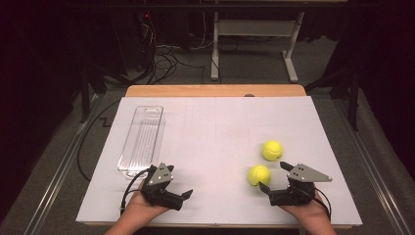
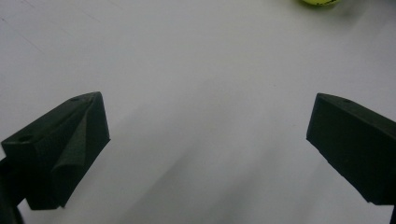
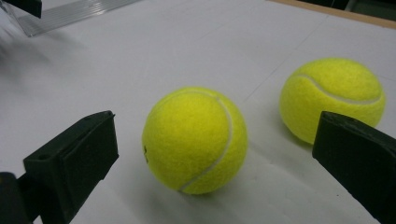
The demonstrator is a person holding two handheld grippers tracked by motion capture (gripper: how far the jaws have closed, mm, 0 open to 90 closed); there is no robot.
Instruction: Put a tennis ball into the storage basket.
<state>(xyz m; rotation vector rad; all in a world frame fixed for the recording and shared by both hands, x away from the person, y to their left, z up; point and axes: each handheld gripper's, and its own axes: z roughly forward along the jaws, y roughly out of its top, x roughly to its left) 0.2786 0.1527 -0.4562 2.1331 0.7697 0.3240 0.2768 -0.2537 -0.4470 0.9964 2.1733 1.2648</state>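
Two yellow tennis balls lie on the white board at the right. The nearer ball sits just in front of my right gripper, which is open with its jaws spread either side of the ball, apart from it. The farther ball rests a little behind and to the right. My left gripper rests open near the front left of the board, with bare white surface between its jaws. A ball's edge peeks in at the top of the left gripper view.
A clear plastic tray lies lengthwise at the board's left side, just beyond the left gripper. A wooden table edge runs along the back. Cables and a metal frame stand on the floor behind.
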